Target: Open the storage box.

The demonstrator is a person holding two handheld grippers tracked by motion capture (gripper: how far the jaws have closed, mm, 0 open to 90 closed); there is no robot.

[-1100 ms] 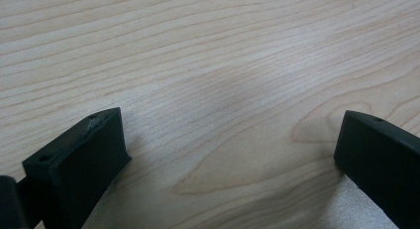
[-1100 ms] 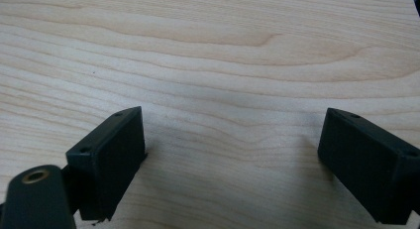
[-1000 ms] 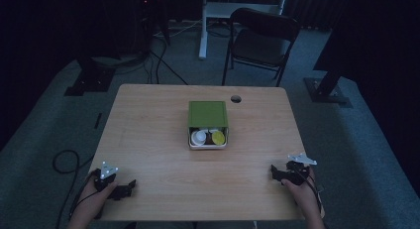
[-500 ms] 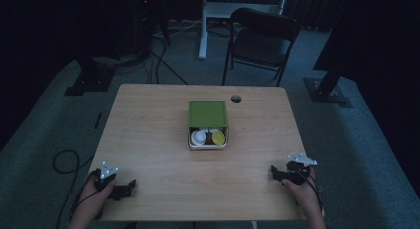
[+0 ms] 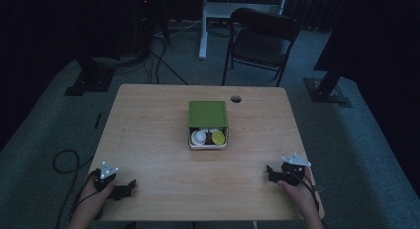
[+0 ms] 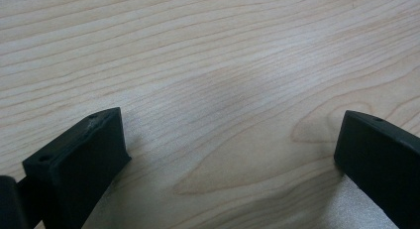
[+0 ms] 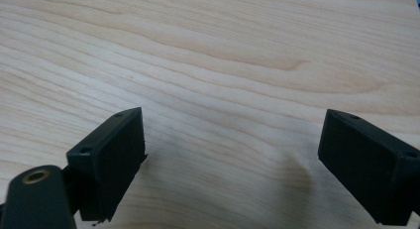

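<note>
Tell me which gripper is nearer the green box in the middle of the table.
Right, though only slightly. The right gripper sits near the table's front right edge, below and right of the green box; the left gripper sits near the front left corner, a bit farther away.

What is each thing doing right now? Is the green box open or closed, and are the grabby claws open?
Green box: lid slid partly back, near end open, small round things showing inside.
Left gripper: open, holding nothing, low over the bare table.
Right gripper: open, holding nothing, low over the table.
Chair: unfolded, standing behind the table, nobody on it.
</note>
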